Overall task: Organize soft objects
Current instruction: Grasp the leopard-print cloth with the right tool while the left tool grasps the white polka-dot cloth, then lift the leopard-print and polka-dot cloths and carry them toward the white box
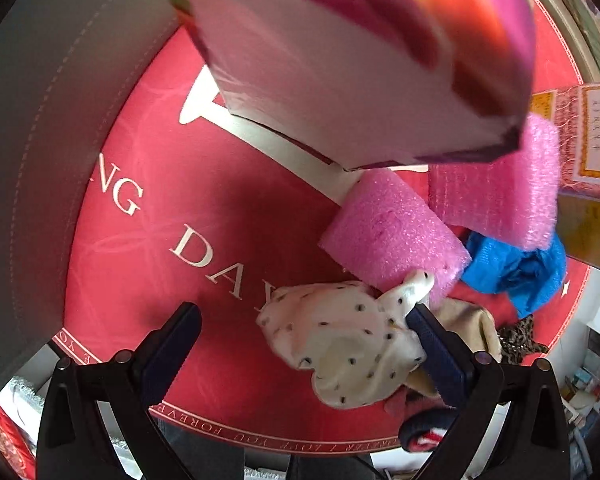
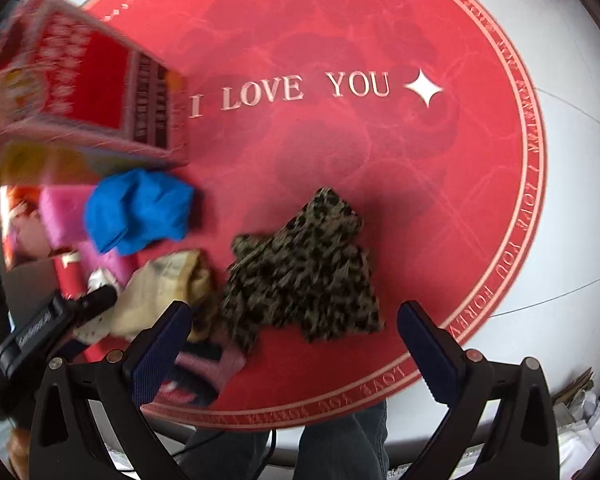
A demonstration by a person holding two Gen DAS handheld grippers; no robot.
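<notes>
Clearly both tools are still at the picking stage. The left gripper (image 1: 308, 344) is spread wide and holds nothing; its right finger (image 1: 436, 344) touches or overlaps the edge of the cream spotted cloth (image 1: 340, 344), which lies on the red round mat (image 1: 160, 220) toward its near edge. Closing from here would likely catch only a fringe, so I would shift the tool sideways until the cloth's bunched middle sits between the pads, press down lightly, then close.

The right gripper (image 2: 292, 336) is likewise wide open and empty, hovering above the leopard-print fabric (image 2: 304, 272), which sits between its fingers near the mat's near edge. It should drop straight onto the thick centre.

Other soft things crowd together: two pink foam blocks (image 1: 392, 228), a crumpled blue cloth (image 2: 140, 208), a beige cloth (image 2: 160, 292), and a pink-and-dark knitted piece (image 2: 204, 364) partly hidden under the left finger (image 2: 160, 352).

Motion blur smears the large box (image 1: 360, 60) in the left view and the red printed box (image 2: 72, 84) in the right; what carries them is out of frame. No destination container is identifiable.
</notes>
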